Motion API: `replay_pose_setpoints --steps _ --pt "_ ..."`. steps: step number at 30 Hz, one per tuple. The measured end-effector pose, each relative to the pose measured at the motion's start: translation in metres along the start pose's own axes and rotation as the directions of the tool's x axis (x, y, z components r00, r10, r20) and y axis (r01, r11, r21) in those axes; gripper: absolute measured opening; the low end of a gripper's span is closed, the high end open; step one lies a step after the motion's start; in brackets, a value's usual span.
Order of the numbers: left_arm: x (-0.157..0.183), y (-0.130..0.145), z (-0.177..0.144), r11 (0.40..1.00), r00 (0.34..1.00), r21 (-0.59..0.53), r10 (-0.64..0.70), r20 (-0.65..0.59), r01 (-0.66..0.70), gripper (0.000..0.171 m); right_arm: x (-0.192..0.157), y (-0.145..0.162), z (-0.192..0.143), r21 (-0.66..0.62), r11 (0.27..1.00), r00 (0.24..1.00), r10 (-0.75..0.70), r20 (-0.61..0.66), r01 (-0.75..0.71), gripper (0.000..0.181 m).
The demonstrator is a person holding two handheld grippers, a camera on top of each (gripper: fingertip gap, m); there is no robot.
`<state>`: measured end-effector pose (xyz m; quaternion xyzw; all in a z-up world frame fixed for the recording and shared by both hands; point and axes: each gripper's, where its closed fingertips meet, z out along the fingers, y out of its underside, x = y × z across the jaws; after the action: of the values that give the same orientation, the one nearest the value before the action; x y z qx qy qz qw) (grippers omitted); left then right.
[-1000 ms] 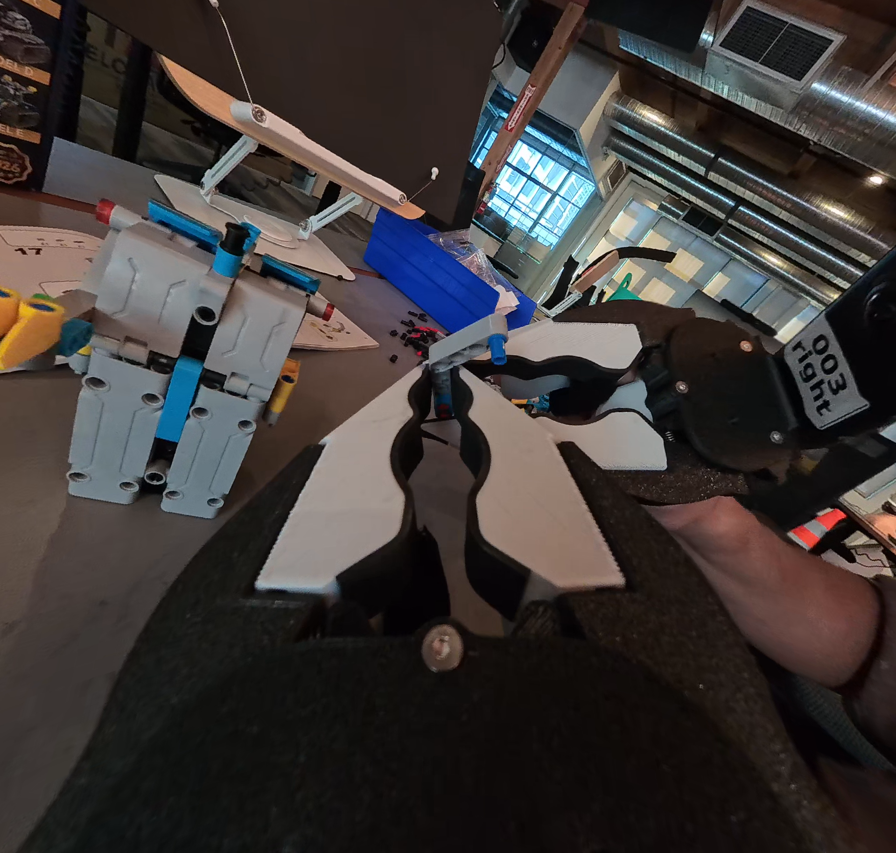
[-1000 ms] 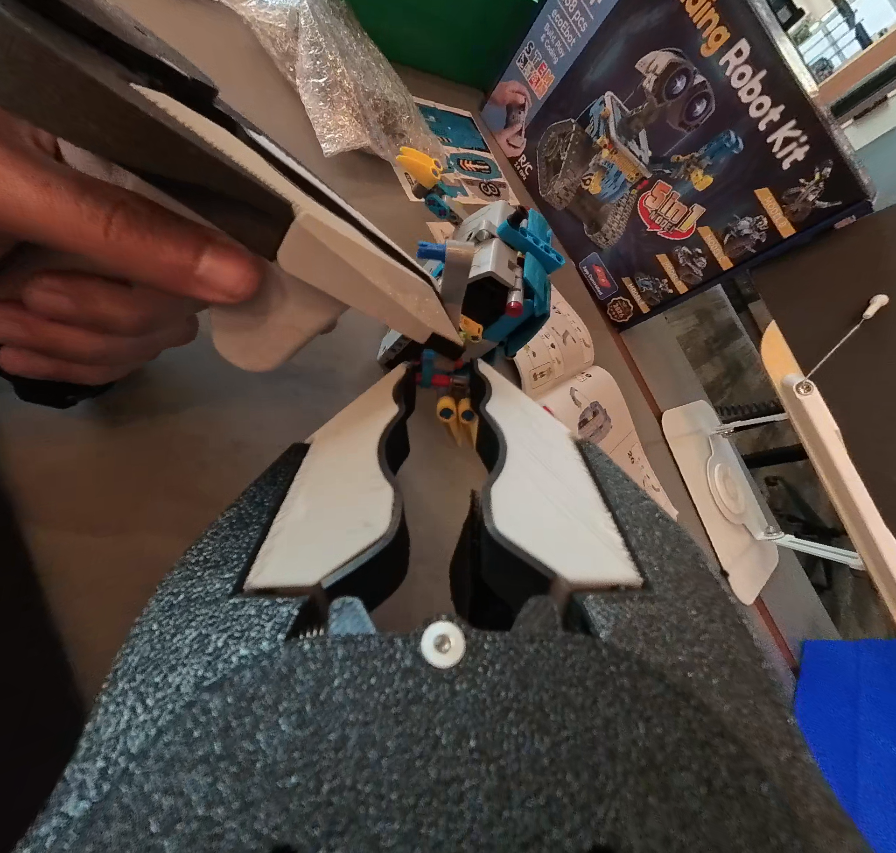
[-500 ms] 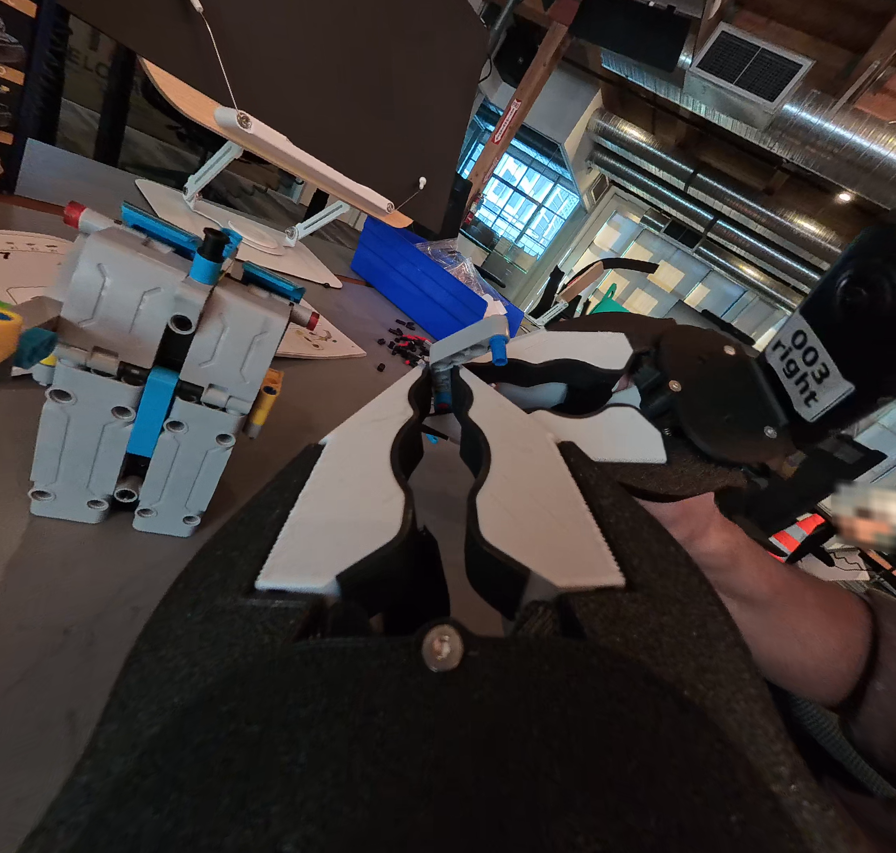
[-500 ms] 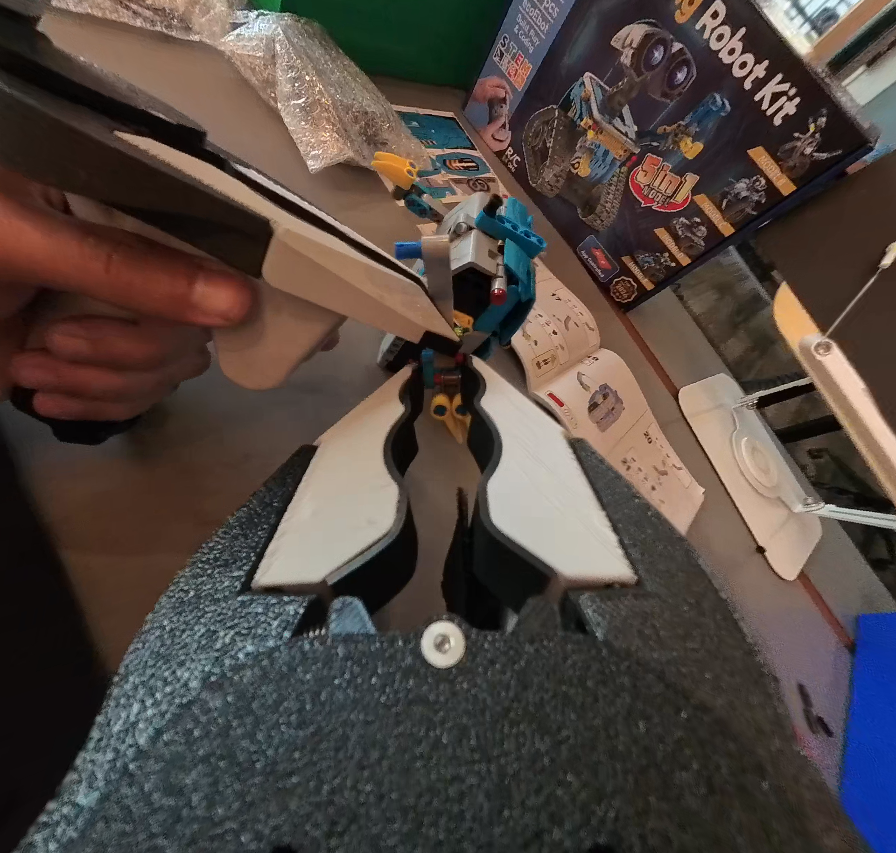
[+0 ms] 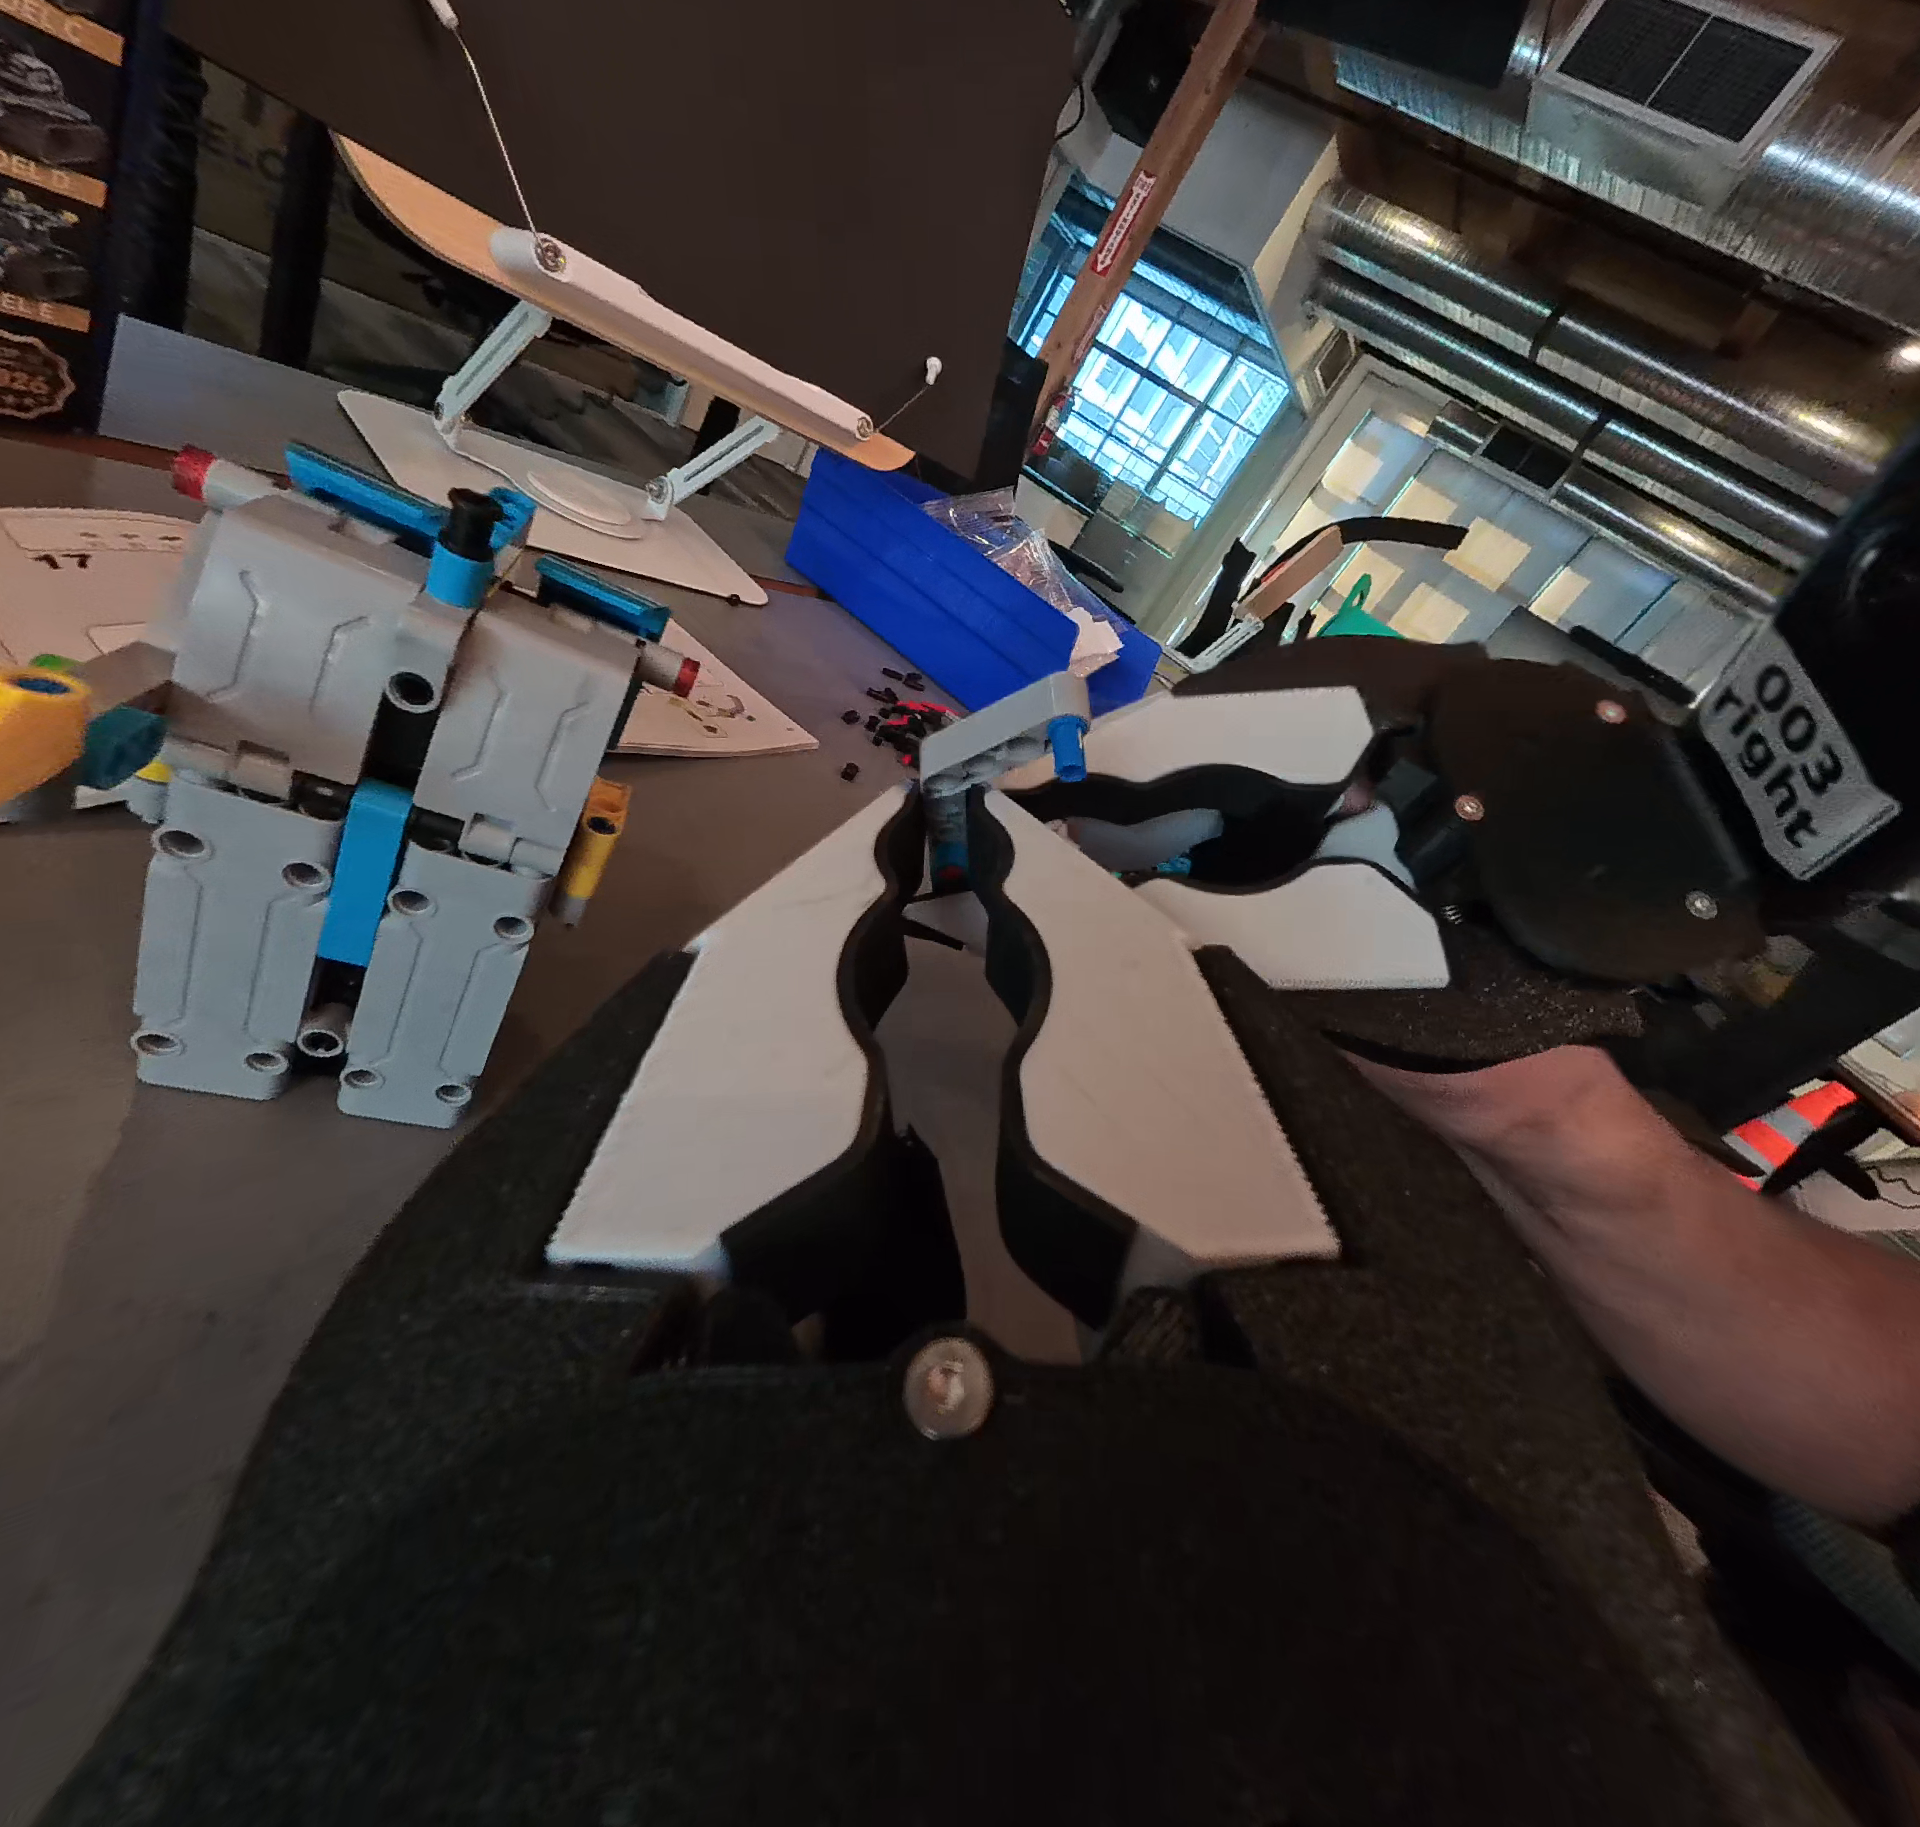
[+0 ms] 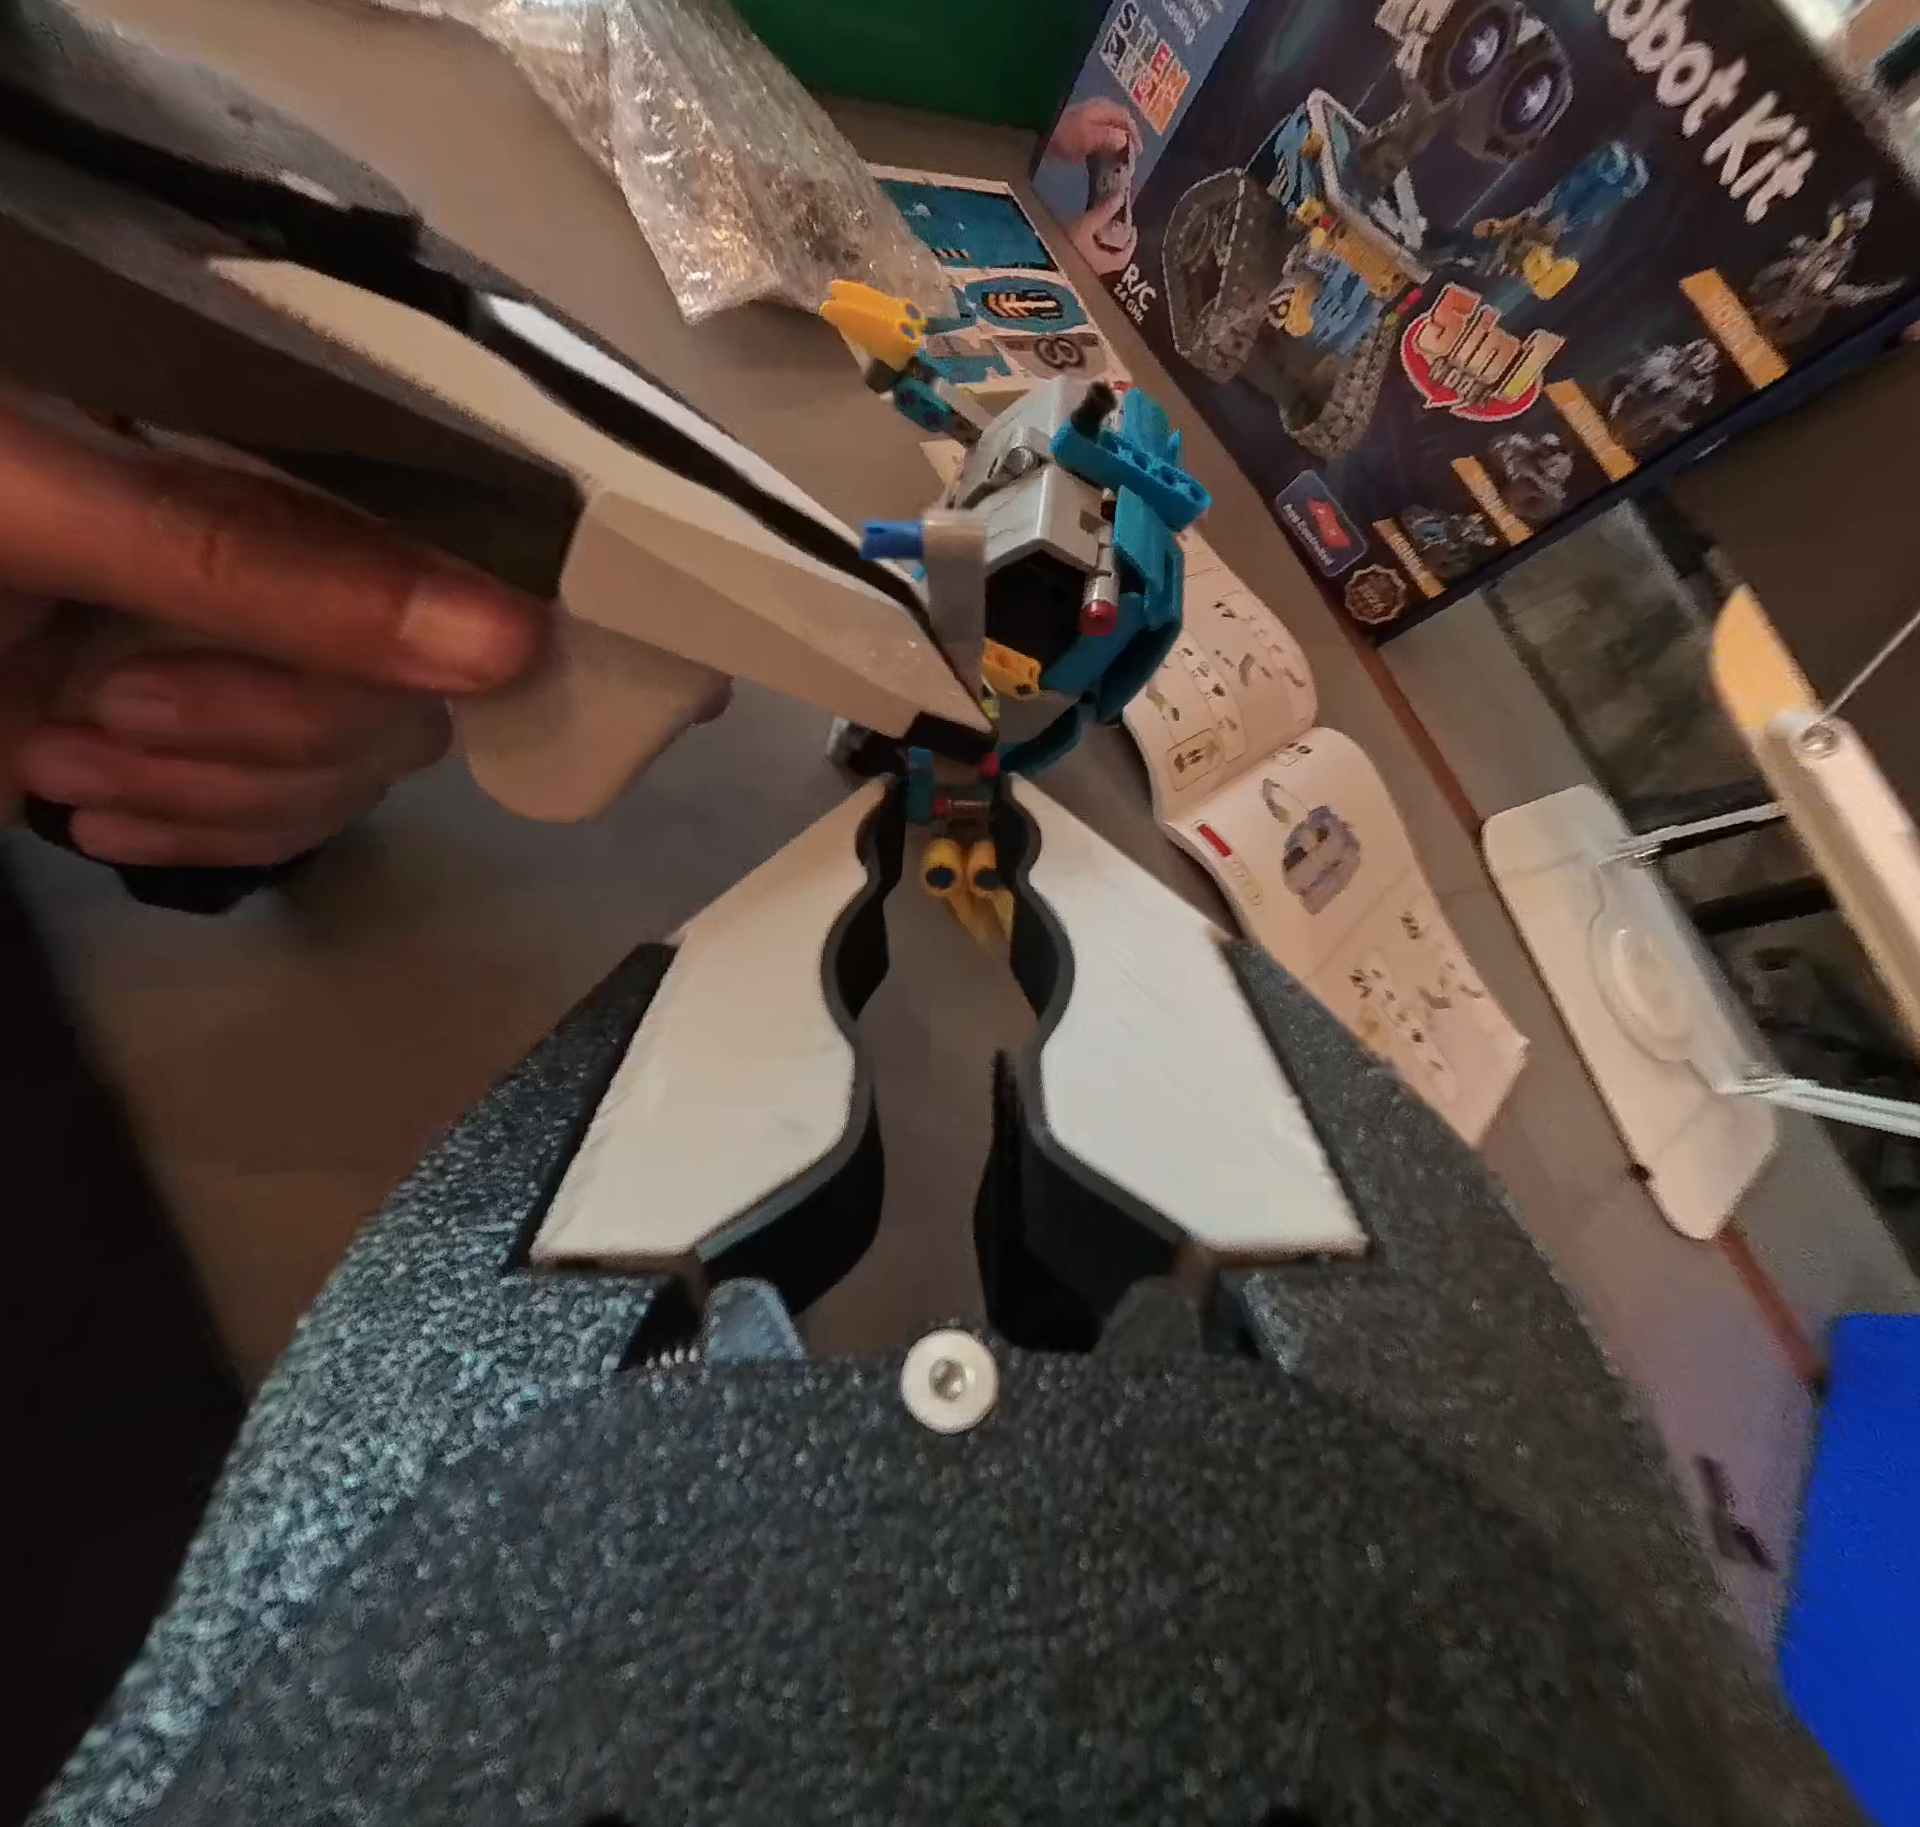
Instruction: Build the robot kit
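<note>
Left gripper (image 5: 943,809): jaws pinching grey toy piece (image 5: 1003,733).
Right gripper (image 6: 943,798): jaws clamped on same piece's lower end.
Nearby: grey-blue toy robot (image 5: 353,801) on table (image 5: 208,1258).

Both grippers meet tip to tip above the table. Left gripper (image 5: 943,821) has its fingers pinched nearly together, pointing forward. Right gripper (image 6: 943,809) comes in from the side, fingers also pinched in close. A hand (image 6: 208,655) wraps the left handle, forearm (image 5: 1621,1289) behind the right.

Bare table (image 5: 208,1258) before the grey block model (image 5: 343,821), right gripper (image 5: 997,790) close alongside
</note>
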<state>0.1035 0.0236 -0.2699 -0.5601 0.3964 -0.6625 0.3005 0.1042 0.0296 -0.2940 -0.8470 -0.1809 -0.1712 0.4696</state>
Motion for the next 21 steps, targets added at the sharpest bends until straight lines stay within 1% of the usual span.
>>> replay_pose_setpoints --steps 2,5,7,9,13,18,21 --pt "0.001 0.001 0.000 1.000 1.000 -0.003 -0.004 -0.003 0.004 0.007 0.000 0.001 -0.001 -0.018 0.999 0.999 -0.028 -0.016 0.028 0.016" --pt "0.000 0.002 0.001 1.000 1.000 -0.006 -0.018 -0.007 0.018 0.007 0.000 0.003 -0.001 -0.050 0.999 1.000 0.021 0.001 -0.021 0.016" --pt "0.000 0.002 0.001 0.999 0.999 -0.006 -0.036 -0.021 0.036 0.007 0.001 0.003 -0.001 -0.059 0.998 0.999 -0.030 -0.022 0.029 0.015" --pt "0.002 0.002 0.001 1.000 0.999 -0.006 -0.025 -0.025 0.024 0.007 0.001 0.004 -0.003 -0.067 0.995 0.996 -0.079 -0.040 0.076 0.015" --pt "0.005 0.004 0.003 0.999 0.998 -0.011 -0.034 -0.052 0.034 0.007 0.001 0.005 -0.007 -0.056 0.996 0.998 -0.065 0.000 0.065 0.014" --pt "0.005 0.008 0.005 0.996 0.993 -0.033 -0.088 -0.080 0.085 0.008 -0.003 0.009 -0.007 -0.060 0.998 0.997 -0.003 0.077 0.008 0.014" --pt "0.004 0.009 0.005 0.996 0.994 -0.046 -0.076 -0.080 0.073 0.008 -0.004 0.011 -0.007 -0.061 0.998 0.993 0.005 0.115 0.002 0.015"
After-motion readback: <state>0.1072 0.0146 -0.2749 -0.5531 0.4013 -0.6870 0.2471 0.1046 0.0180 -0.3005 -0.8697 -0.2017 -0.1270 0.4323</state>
